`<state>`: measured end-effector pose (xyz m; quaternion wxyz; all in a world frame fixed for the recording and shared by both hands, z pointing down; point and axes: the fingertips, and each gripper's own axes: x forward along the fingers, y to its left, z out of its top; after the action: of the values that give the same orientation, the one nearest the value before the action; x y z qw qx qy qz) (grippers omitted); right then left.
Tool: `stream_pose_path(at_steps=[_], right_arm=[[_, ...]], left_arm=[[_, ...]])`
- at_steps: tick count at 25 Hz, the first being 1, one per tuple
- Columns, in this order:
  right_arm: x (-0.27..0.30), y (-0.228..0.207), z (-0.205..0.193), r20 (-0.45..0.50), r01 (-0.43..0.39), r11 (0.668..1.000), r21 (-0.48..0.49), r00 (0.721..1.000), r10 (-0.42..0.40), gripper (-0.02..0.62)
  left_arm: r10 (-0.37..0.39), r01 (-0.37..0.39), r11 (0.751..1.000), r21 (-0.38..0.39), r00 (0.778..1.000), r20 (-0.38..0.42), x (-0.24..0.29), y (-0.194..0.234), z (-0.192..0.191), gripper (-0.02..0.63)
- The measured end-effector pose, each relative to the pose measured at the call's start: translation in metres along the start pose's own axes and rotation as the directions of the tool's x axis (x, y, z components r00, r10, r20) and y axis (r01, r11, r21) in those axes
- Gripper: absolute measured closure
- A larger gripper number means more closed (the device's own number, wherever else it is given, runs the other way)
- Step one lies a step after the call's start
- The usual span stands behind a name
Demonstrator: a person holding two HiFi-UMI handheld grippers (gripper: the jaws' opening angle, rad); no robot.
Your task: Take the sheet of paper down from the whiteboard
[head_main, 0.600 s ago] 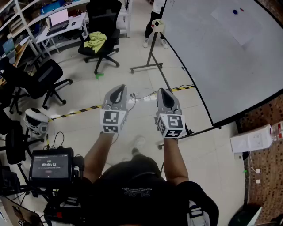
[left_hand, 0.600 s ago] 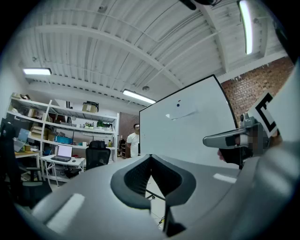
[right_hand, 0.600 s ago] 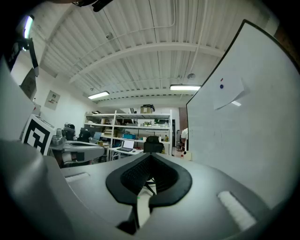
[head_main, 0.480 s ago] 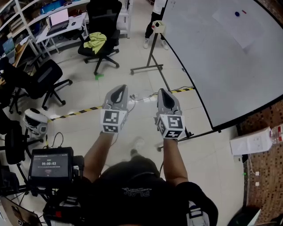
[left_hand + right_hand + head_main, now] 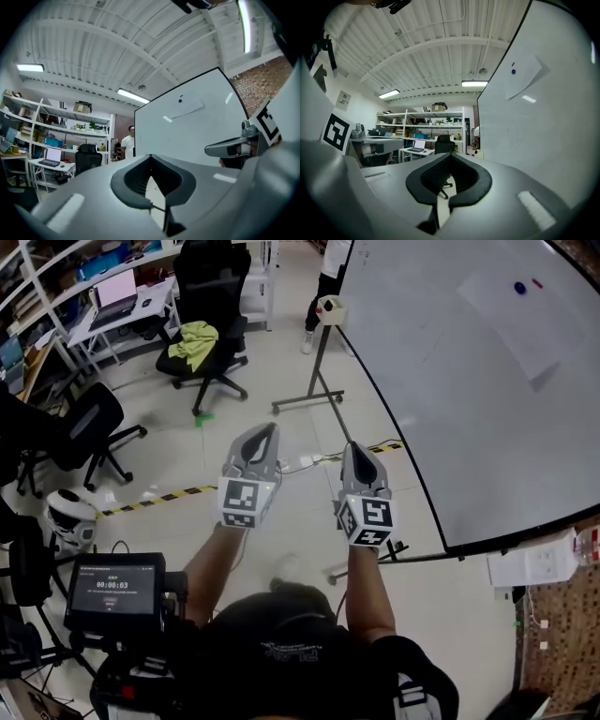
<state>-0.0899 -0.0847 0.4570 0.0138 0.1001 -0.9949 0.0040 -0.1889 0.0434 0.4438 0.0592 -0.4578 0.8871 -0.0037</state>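
Both arms sank slightly in the frame, the left gripper (image 5: pixel 263 432) and right gripper (image 5: pixel 355 449) closed and empty; tugging the upper-right sheet of paper (image 5: pixel 525 320) from under its magnets (image 5: pixel 519 286) could tear it.

One large white whiteboard (image 5: pixel 441 381) stands at the right. It bears one white sheet of paper (image 5: pixel 511 310) and two small magnets: one blue magnet (image 5: pixel 519 286) and one red magnet (image 5: pixel 537 282). There are two black swivel chairs, the far chair (image 5: pixel 211 277) and the left chair (image 5: pixel 84 418). There is one open laptop (image 5: pixel 117 289), one yellow-green cloth (image 5: pixel 194 337), one white helmet (image 5: pixel 70 517), one black screen (image 5: pixel 112 582) and one white carton (image 5: pixel 534 559). One person (image 5: pixel 333 268) stands far off. There are two grey grippers: the left gripper (image 5: pixel 265 430) and the right gripper (image 5: pixel 354 448).
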Motion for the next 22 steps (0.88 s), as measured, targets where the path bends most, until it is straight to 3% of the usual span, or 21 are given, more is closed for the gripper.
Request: stream_pose_path(at_steps=[5, 11, 22], right_arm=[[0.025, -0.045, 0.006, 0.013, 0.026, 1.0, 0.002, 1.0, -0.026, 0.581], [0.052, -0.094, 0.003, -0.003, 0.041, 0.998, 0.044, 0.999, -0.041, 0.581], [0.04, -0.169, 0.013, 0.034, 0.176, 0.982, 0.066, 0.983, -0.179, 0.581]], left_arm=[[-0.026, 0.026, 1.0, 0.012, 1.0, 0.013, 0.054, -0.011, 0.003, 0.604], [-0.053, 0.052, 0.998, -0.026, 0.997, -0.056, 0.122, -0.036, -0.017, 0.604], [-0.204, 0.203, 0.979, -0.01, 0.978, -0.034, 0.199, -0.105, -0.009, 0.604]])
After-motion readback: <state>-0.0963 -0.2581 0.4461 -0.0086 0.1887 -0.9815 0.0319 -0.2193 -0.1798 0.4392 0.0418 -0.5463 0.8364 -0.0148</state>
